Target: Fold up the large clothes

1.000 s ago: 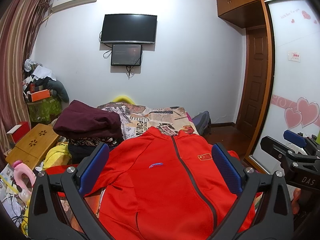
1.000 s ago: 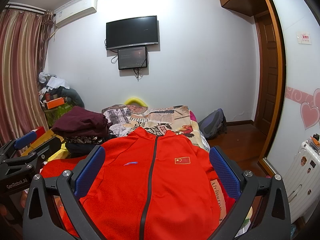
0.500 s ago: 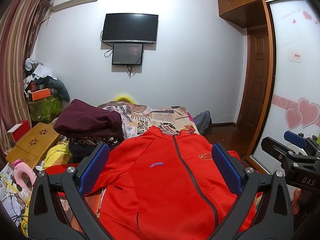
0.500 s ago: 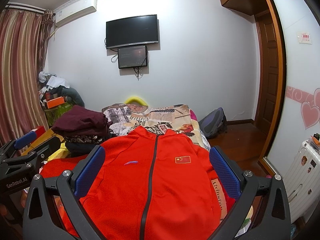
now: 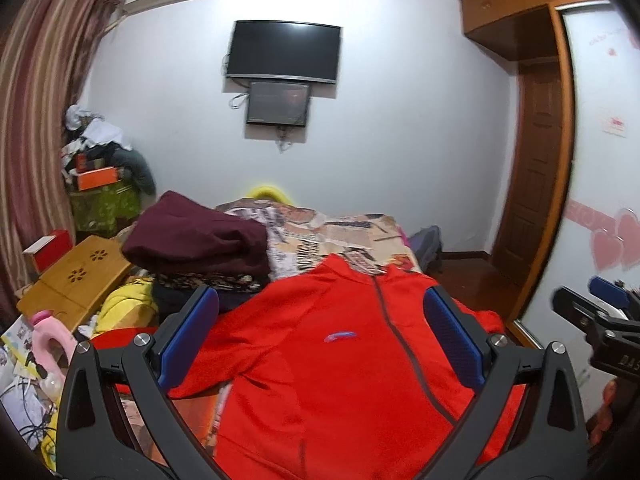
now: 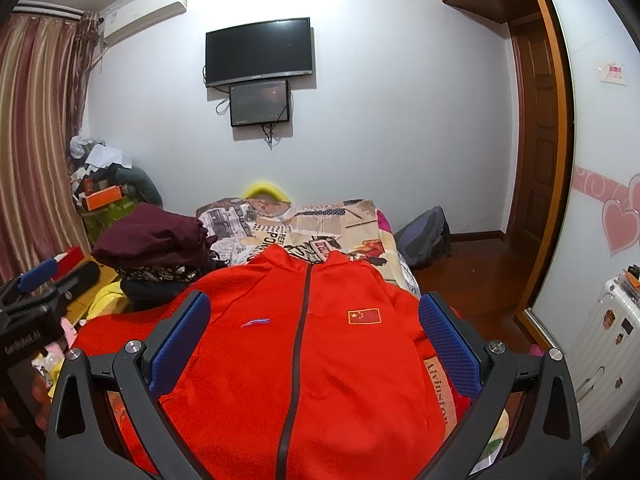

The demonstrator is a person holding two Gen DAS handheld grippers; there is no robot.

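A red zip-up jacket (image 5: 328, 368) lies flat, front up and collar away from me, on the bed; it also shows in the right wrist view (image 6: 304, 360), with a small flag patch on its chest. My left gripper (image 5: 320, 344) hovers open above the jacket's left side, holding nothing. My right gripper (image 6: 314, 340) hovers open above the jacket's chest, holding nothing. Each gripper shows at the edge of the other's view: the right gripper (image 5: 600, 320) and the left gripper (image 6: 36, 300).
A pile of folded dark maroon clothes (image 5: 200, 240) sits on the bed (image 6: 320, 224) left of the jacket. A wooden lap table (image 5: 76, 280) and clutter lie further left. A backpack (image 6: 424, 236) and a white suitcase (image 6: 600, 352) stand right.
The left gripper has shifted left and slightly turned, so the jacket sits further right in its view. The right gripper has barely moved.
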